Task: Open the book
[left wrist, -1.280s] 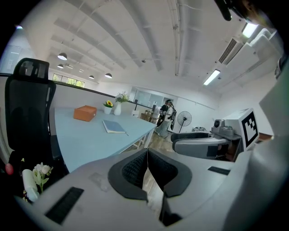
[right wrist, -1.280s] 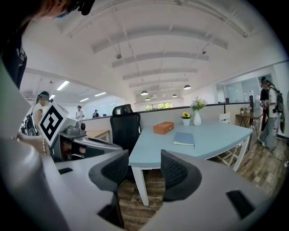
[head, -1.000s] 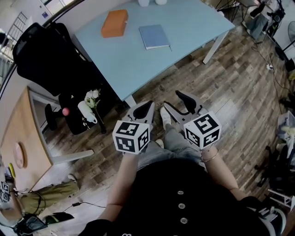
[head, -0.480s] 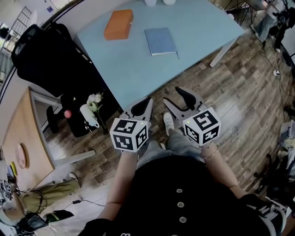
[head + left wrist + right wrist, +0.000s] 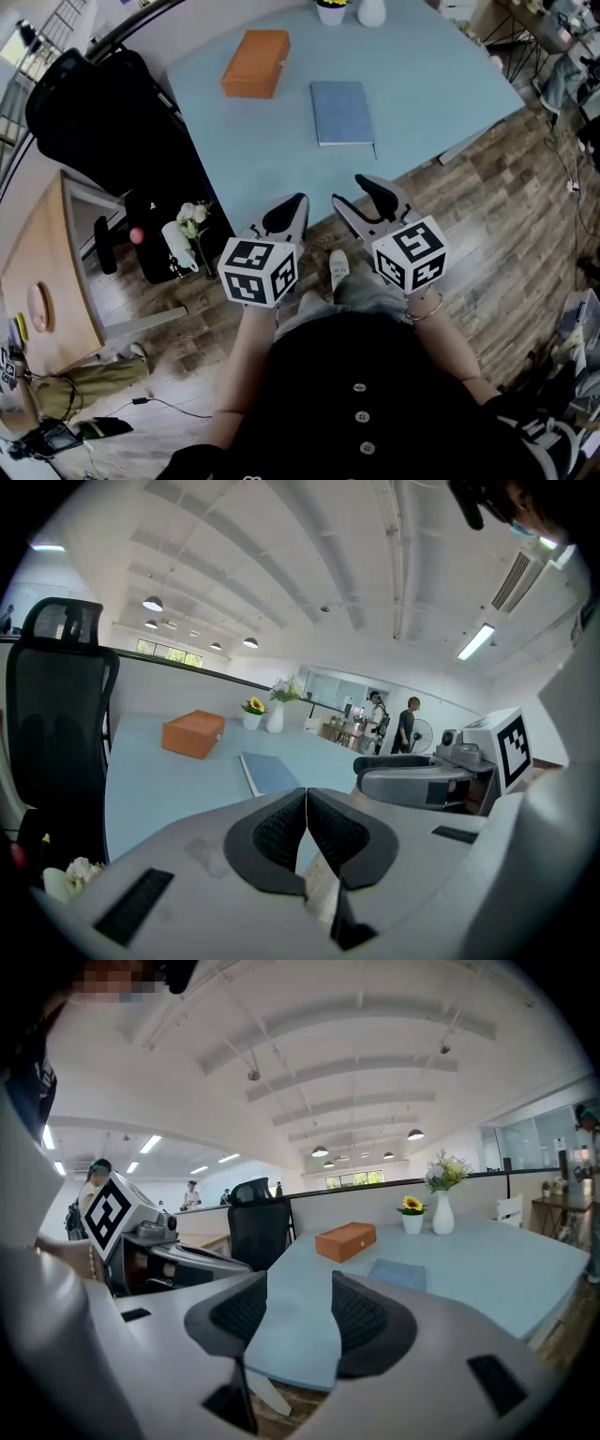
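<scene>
Currently the book [image 5: 342, 112] lies closed and flat on the pale blue table [image 5: 441, 84], a little right of the table's middle and well beyond both grippers. To its far left, apart from it, sits an orange box [image 5: 255, 76], and at the far edge stand a white vase [image 5: 371, 12] and a small pot with a yellow flower [image 5: 331, 9], side by side. The left gripper [image 5: 286, 214] hangs over the near edge of the table with its jaws pressed together, the dark ribbed pads meeting along one thin line and gripping nothing. The right gripper [image 5: 352, 192] is held just beside it, at about the same height; its jaws stand a moderate way apart, and through the gap only the table top and its near edge show. Neither gripper touches the book or the table. Both point roughly toward the far side, with the book ahead of the right one. A black office chair [image 5: 94, 112] stands at the table's left end, and nearer, on what may be a low dark stool, sits a bunch of white flowers [image 5: 187, 217]. Wood-plank floor [image 5: 487, 206] runs along the right.
</scene>
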`<state>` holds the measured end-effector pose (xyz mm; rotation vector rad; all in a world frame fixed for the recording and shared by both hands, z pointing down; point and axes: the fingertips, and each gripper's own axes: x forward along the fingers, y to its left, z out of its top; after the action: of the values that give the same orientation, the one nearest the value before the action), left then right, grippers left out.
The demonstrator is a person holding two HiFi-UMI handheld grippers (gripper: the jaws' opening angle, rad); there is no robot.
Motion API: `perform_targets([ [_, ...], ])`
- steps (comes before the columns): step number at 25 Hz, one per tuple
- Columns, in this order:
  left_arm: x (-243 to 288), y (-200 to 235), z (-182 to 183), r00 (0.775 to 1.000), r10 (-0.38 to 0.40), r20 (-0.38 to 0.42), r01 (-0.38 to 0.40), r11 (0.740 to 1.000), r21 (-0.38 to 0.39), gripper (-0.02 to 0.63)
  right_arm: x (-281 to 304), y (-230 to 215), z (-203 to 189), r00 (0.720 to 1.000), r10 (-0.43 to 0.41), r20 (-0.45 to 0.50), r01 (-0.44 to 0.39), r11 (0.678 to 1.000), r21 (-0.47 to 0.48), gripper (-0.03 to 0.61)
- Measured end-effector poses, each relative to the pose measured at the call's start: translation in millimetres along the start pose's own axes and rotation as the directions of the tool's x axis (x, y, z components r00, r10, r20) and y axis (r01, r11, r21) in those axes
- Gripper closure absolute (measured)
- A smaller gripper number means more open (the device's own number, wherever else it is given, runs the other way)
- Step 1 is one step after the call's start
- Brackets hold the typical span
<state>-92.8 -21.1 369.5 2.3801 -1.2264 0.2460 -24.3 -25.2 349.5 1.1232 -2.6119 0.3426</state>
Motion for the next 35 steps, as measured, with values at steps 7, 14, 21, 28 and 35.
perform_targets([
  [7, 40.2, 24.4, 28.8, 0.997, 0.064, 0.045, -0.063, 0.997, -0.034, 0.6, 32.5, -33.4, 15.6, 0.997, 0.08, -0.013, -0.081, 0.996, -0.027, 0.379],
  [14, 63.8, 35.3, 42.7, 0.991, 0.119, 0.064, -0.115, 0.992, -0.06, 0.6, 49.6, -47.3, 21.7, 0.982, 0.187, -0.029, -0.189, 0.979, -0.079, 0.391],
  [21, 66.8, 43.4, 36.9, 0.984, 0.168, 0.055, -0.163, 0.982, -0.091, 0.6, 53.6, -51.3, 18.4, 0.97, 0.243, -0.031, -0.244, 0.969, -0.04, 0.393],
  [28, 76.3, 35.5, 27.2, 0.993, 0.121, 0.016, -0.118, 0.986, -0.116, 0.6, 47.7, -60.4, 10.8, 0.971, 0.238, -0.029, -0.238, 0.971, -0.005, 0.4],
  [35, 89.1, 32.4, 26.1, 0.996, 0.087, -0.019, -0.088, 0.992, -0.091, 0.6, 45.5, -73.8, 1.7, 0.979, 0.198, -0.039, -0.198, 0.98, 0.025, 0.405],
])
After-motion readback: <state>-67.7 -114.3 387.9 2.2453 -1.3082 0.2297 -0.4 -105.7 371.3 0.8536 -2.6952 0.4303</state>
